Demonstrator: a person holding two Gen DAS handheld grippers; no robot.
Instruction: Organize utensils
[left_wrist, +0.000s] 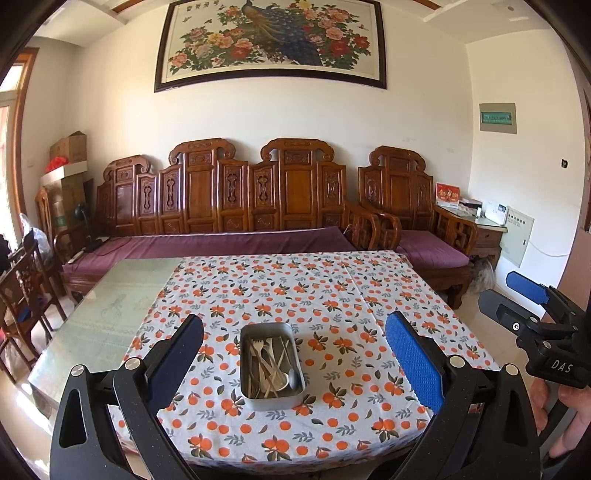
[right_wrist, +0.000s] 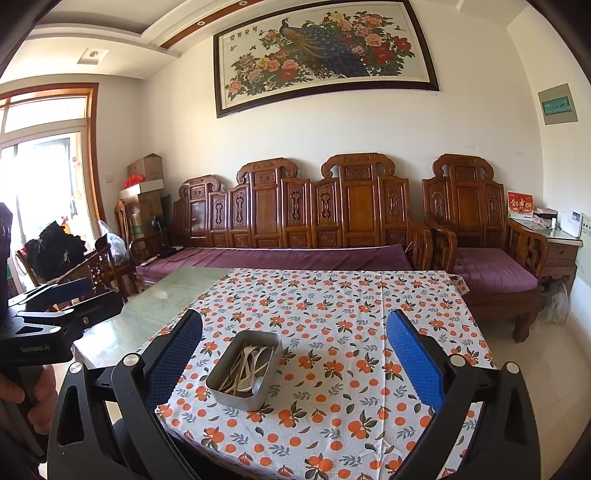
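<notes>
Status: the utensils all lie together in one metal tray; none is seen loose on the tablecloth. Two readings are possible: the gathering is finished, or a sort out of the tray has not begun. With both grippers empty and held back from the tray, no step appears to be in hand.

Location: the tray sits on the near middle of the tabletop, on the orange-patterned cloth, well apart from the bare glass part at the left. In the right wrist view the tray lies slightly left of centre, with its long side angled.

Count:
- Metal tray: one, rectangular with rounded corners.
- Pale fork: at least one, tines toward the far end.
- Metal spoon: one, bowl toward the near right corner.
- Other pale pieces, spoon-shaped or stick-like: several, overlapping in a heap; an exact count cannot be made.
- Grippers: two.

Left gripper: jaws spread wide, nothing between them, hovering short of the tray and framing it.

Right gripper: jaws likewise spread wide and empty, near the tabletop edge, tray ahead and to the left.

Surroundings: carved wooden sofa with purple cushion beyond the far edge; framed peacock painting on the wall.
</notes>
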